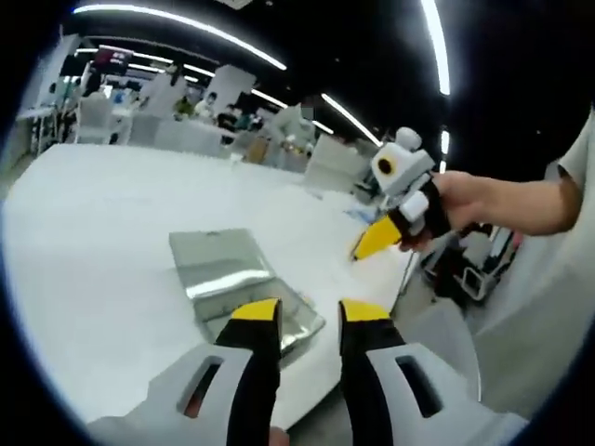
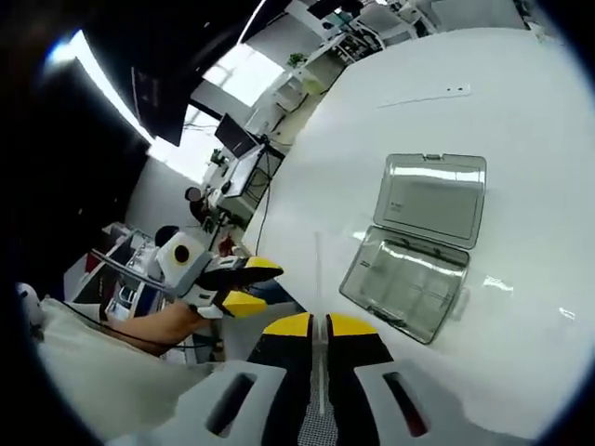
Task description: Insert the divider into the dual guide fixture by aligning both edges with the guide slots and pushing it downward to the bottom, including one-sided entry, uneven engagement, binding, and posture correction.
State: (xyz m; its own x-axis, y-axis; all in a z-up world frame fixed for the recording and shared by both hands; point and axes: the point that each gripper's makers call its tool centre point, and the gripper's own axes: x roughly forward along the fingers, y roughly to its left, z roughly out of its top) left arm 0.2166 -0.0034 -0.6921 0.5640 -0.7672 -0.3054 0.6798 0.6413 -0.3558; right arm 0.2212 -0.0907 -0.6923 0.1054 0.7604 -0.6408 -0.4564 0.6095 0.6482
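Observation:
A clear plastic case (image 2: 409,290) lies open on the white table (image 2: 521,111), its lid (image 2: 432,195) folded back flat. Its ribbed base is the guide fixture. My right gripper (image 2: 321,325) hovers off the table's near edge, shut on a thin clear divider (image 2: 318,269) seen edge-on. The left gripper view has the same case (image 1: 232,279) just beyond my left gripper (image 1: 309,311), which is open with nothing between its fingers. The right gripper (image 1: 372,243) is held up at the right, above the table edge. The left gripper (image 2: 251,286) also appears in a hand at the left, jaws apart.
The white table (image 1: 102,232) stretches wide around the case. A person's hand and sleeve (image 1: 521,204) hold the right gripper. Desks, monitors and shelves (image 2: 232,158) stand beyond the table's edge.

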